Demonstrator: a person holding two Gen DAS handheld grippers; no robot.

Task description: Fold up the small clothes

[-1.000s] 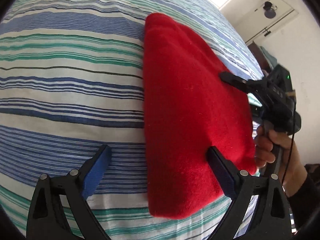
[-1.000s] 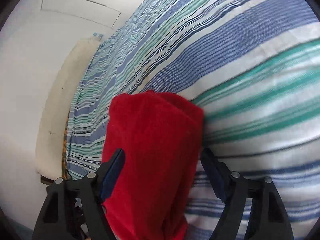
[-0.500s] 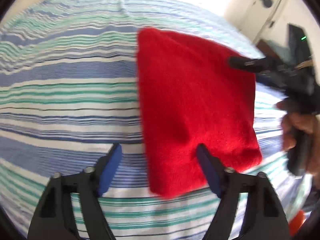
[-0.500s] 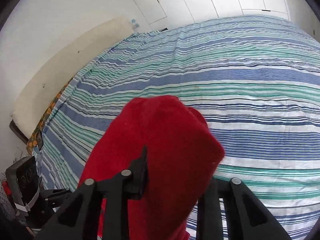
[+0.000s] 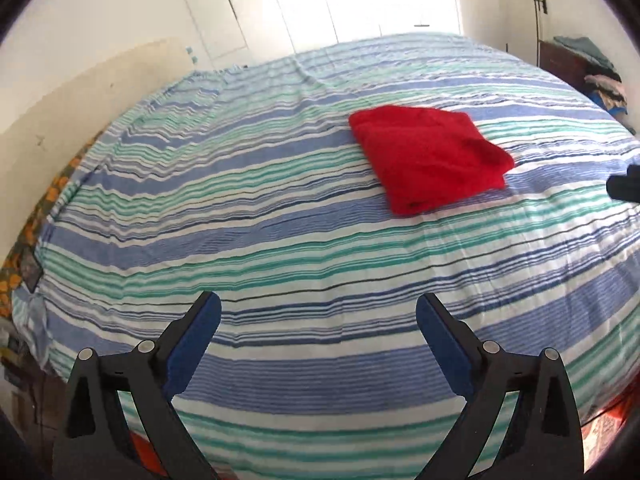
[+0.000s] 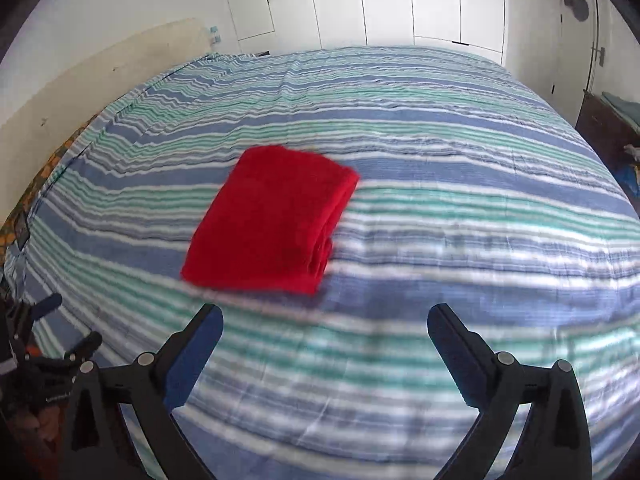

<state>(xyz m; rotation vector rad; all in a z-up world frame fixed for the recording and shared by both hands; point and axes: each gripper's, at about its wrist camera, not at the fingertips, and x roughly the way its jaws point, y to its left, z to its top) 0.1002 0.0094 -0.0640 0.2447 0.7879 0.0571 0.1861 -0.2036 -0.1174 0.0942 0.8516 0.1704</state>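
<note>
Hovering both tools clear of the bed — left gripper (image 5: 318, 316) and right gripper (image 6: 325, 328) spread wide, pinching nothing. Folded red fleece garment (image 6: 272, 216) is lying flat mid-way across the striped blue-green bedsheet (image 6: 460, 184), layers stacked — fold looking finished, I'm judging.

A blue, green and white striped bedspread (image 6: 440, 152) covers the bed; white panelled wardrobe doors (image 6: 384, 0) stand beyond, brightly lit.
</note>
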